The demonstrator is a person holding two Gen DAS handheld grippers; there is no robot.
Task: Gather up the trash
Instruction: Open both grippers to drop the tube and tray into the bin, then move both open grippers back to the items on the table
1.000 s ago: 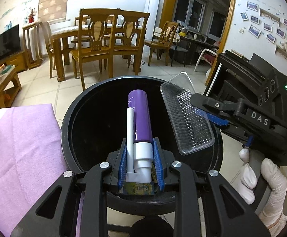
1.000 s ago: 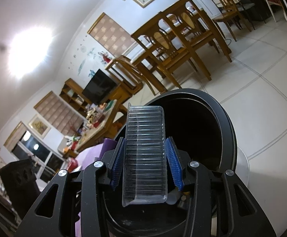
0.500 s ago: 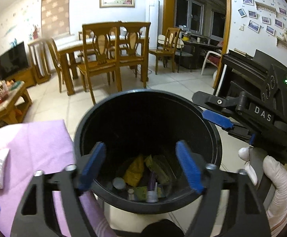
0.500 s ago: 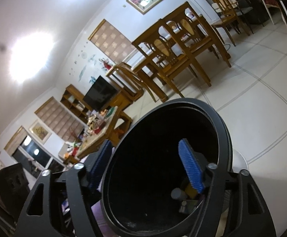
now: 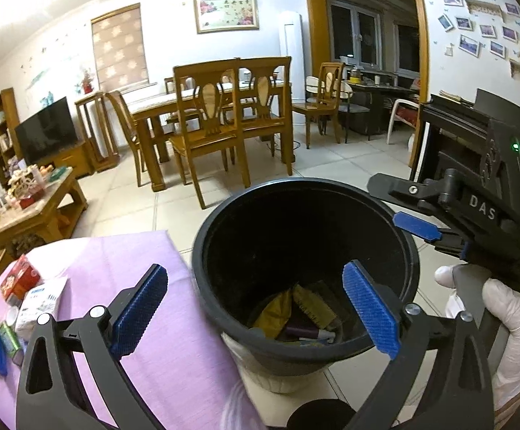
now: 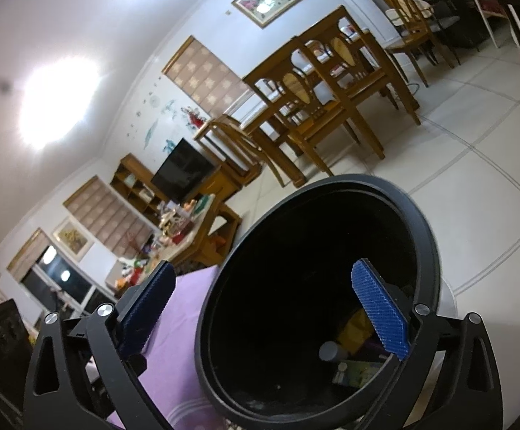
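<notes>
Through the left wrist camera, my left gripper had just spread wide and empty; the purple tube it carried a second earlier lay in the black bin among wrappers. More trash waited on the purple cloth.

Through the right wrist camera, my right gripper had likewise sprung apart, its clear tray gone, presumably into the bin.
</notes>
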